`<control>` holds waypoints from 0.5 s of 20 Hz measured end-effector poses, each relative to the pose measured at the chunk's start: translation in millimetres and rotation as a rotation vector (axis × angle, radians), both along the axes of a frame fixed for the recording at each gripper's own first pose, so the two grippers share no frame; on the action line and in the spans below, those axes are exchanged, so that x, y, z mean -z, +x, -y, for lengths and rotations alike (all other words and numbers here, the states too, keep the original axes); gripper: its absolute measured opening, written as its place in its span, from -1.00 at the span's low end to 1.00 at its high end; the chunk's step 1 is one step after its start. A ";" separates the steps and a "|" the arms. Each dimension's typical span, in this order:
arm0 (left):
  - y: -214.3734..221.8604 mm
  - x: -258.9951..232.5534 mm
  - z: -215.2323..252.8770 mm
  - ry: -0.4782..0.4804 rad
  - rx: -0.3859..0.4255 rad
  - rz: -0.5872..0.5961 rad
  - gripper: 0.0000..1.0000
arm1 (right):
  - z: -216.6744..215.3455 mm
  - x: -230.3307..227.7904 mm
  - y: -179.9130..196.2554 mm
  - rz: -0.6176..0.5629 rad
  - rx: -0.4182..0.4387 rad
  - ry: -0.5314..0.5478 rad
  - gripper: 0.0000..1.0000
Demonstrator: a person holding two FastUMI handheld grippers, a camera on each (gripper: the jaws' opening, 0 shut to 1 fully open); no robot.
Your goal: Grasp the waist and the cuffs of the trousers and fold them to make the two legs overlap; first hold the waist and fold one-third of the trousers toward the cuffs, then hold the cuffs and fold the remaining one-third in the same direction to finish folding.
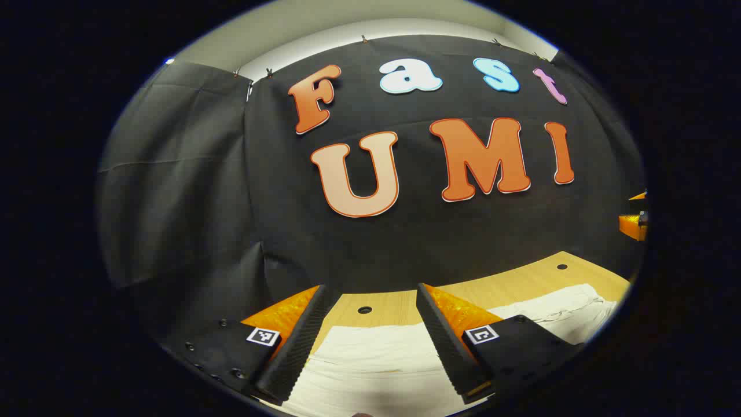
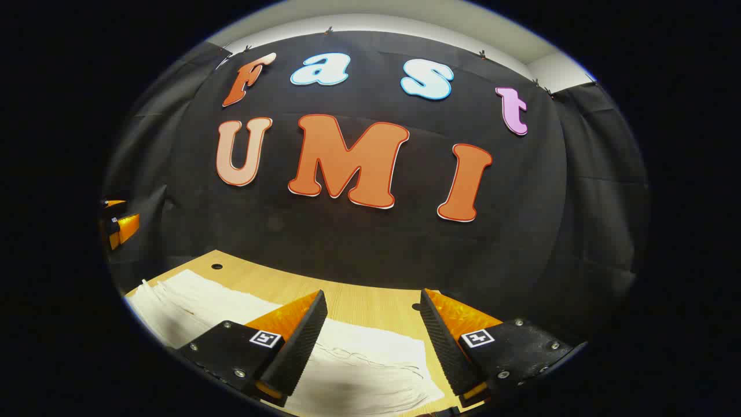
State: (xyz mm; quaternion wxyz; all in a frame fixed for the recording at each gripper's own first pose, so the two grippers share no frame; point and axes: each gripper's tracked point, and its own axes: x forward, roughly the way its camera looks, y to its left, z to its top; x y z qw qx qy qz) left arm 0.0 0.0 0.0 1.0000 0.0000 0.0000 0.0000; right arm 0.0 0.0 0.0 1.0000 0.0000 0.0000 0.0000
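While both grippers were held wide apart, left gripper (image 1: pixel 370 333) over white trousers (image 1: pixel 376 365), right gripper (image 2: pixel 373 336) perhaps above the waist, table (image 2: pixel 359 307) beneath.

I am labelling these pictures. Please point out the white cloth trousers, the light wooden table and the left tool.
white cloth trousers (image 1: pixel 376 365), left gripper view, flat fabric.
light wooden table (image 2: pixel 370 307), right gripper view, bare top.
left tool (image 1: pixel 370 336), left gripper view, between fingertips.

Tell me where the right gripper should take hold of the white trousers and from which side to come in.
Probably the cloth's end edge, where the white trousers stop on the wooden table. They lie flat, so the open right gripper should come down from above, one finger slipping under that edge. Whether this end is waist or cuffs is unclear.
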 end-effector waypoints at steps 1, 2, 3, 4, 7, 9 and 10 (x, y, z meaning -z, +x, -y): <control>2.5 1.0 0.8 -0.005 0.000 -0.006 1.00 | 0.8 -0.1 -0.7 0.000 0.001 0.000 0.94; 2.6 -0.3 0.2 -0.011 0.000 -0.008 1.00 | 2.1 -0.3 -0.2 0.002 0.003 0.002 0.94; 3.1 -2.5 -1.2 -0.018 -0.003 -0.006 1.00 | 2.9 -1.4 -0.9 0.004 0.005 0.008 0.94; 3.6 -4.1 -0.6 -0.027 -0.002 -0.004 1.00 | 4.3 -1.0 -1.9 0.003 0.005 0.016 0.94; 2.4 -10.5 7.4 -0.031 0.011 0.005 1.00 | 0.4 -1.1 -4.1 -0.001 -0.001 0.033 0.94; -1.3 -11.4 13.9 -0.022 0.025 0.015 1.00 | -5.5 2.2 -4.2 -0.013 -0.011 0.039 0.94; -2.3 -10.3 16.2 -0.018 0.033 0.019 1.00 | -8.7 6.6 -5.8 -0.025 -0.019 0.051 0.94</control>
